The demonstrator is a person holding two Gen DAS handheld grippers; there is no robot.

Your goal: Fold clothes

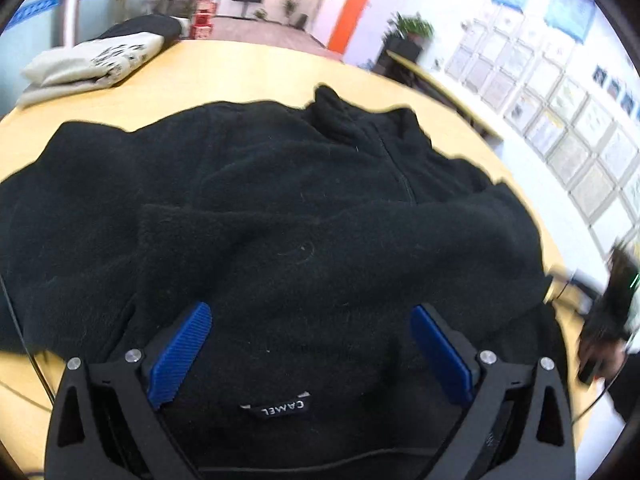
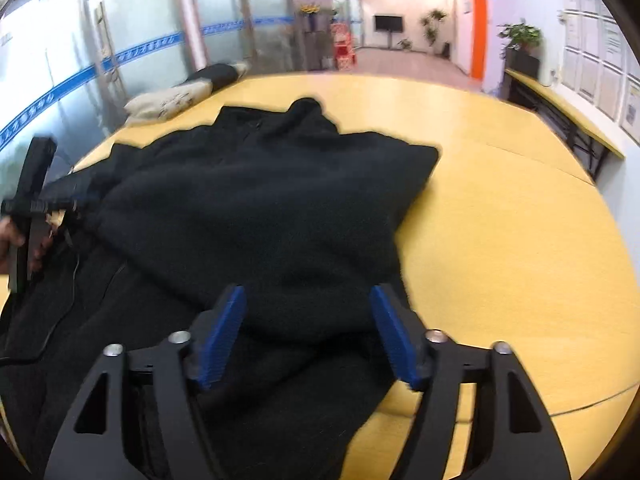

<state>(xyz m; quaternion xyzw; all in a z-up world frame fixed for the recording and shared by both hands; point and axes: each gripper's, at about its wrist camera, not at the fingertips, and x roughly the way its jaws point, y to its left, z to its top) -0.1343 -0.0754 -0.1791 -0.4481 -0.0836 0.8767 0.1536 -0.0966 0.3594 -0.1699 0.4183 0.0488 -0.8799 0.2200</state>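
Black fleece jacket [image 1: 280, 208] lies spread over the yellow wooden table [image 1: 248, 68], taking up most of the left wrist view, with its collar and zip at the far side and a sleeve folded across the body. A small label [image 1: 275, 407] reading CAMEL sits at the near hem, between the fingers of the left gripper [image 1: 310, 354]. Those blue-padded fingers [image 1: 182, 354] stand wide apart over the fabric and clasp nothing. At the far left corner of the table lies a folded cream garment [image 1: 92, 60] with dark print, and a dark garment [image 1: 144, 26] rests just behind it. At the right edge the other tool shows only as a blur. In the right wrist view the jacket [image 2: 256, 208] covers the left and middle of the table [image 2: 520, 220], one folded flap ending in a squared corner toward the right. The right gripper [image 2: 306, 330] hovers over the near part of the fleece, its blue pads [image 2: 394, 334] spread wide with cloth bulging between them but not pinched. The left gripper [image 2: 60, 196] appears at the left edge, blurred, down by the jacket's edge.
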